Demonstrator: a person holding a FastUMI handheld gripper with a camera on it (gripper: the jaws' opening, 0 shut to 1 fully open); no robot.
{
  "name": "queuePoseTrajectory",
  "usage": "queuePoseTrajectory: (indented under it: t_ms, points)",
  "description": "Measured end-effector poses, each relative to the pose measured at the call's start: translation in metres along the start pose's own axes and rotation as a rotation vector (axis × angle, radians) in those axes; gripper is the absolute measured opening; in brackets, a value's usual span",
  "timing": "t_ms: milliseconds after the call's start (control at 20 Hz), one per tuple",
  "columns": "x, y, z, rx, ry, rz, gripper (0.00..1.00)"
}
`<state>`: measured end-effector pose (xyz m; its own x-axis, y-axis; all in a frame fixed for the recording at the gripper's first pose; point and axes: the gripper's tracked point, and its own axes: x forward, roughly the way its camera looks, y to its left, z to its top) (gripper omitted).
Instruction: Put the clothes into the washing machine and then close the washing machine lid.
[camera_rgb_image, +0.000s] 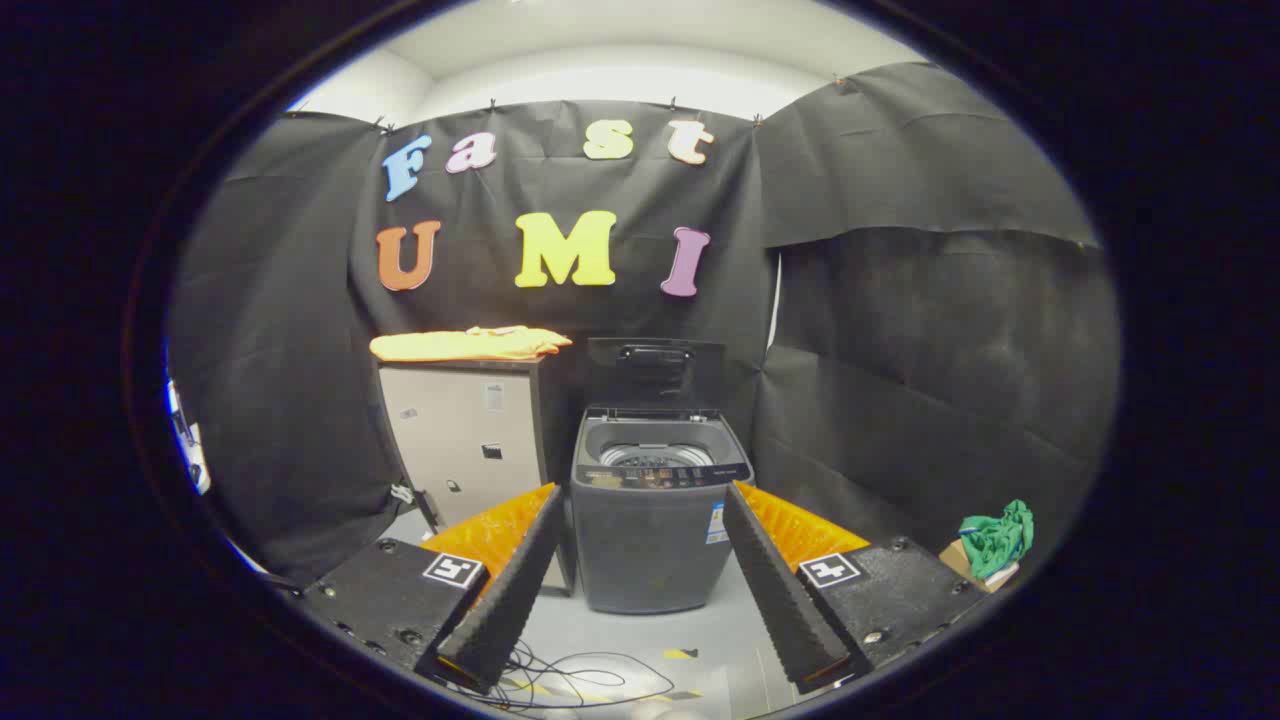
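Gripper view: the gripper (640, 500) hangs spread wide with nothing between its 2 fingers, aimed straight at the top-loading washing machine (655, 530), which stands beyond the fingertips on the grey floor (640, 640). Its lid (655, 372) is raised upright against the booth wall, leaving the drum (655, 455) exposed. The task's garment, a folded yellow cloth (465, 343), lies flat on top of the beige cabinet (470, 440) just left of the machine, its long axis running left to right. From the jaws it sits far, up and to the left, higher than the machine's rim. My reading is that the next move is a swing left and a rise toward that cloth. A green cloth (997, 538) rests on a cardboard box (965, 565) near, to the right. Loose cables (580, 680) lie on the floor close in.
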<state>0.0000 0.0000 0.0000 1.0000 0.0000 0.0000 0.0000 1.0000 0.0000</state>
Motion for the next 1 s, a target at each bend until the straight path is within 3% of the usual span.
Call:
queuePoseTrajectory:
  t_ms: [1000]
  points:
    - [0.019, 0.000, 0.012, 0.039, 0.001, -0.023, 1.00]
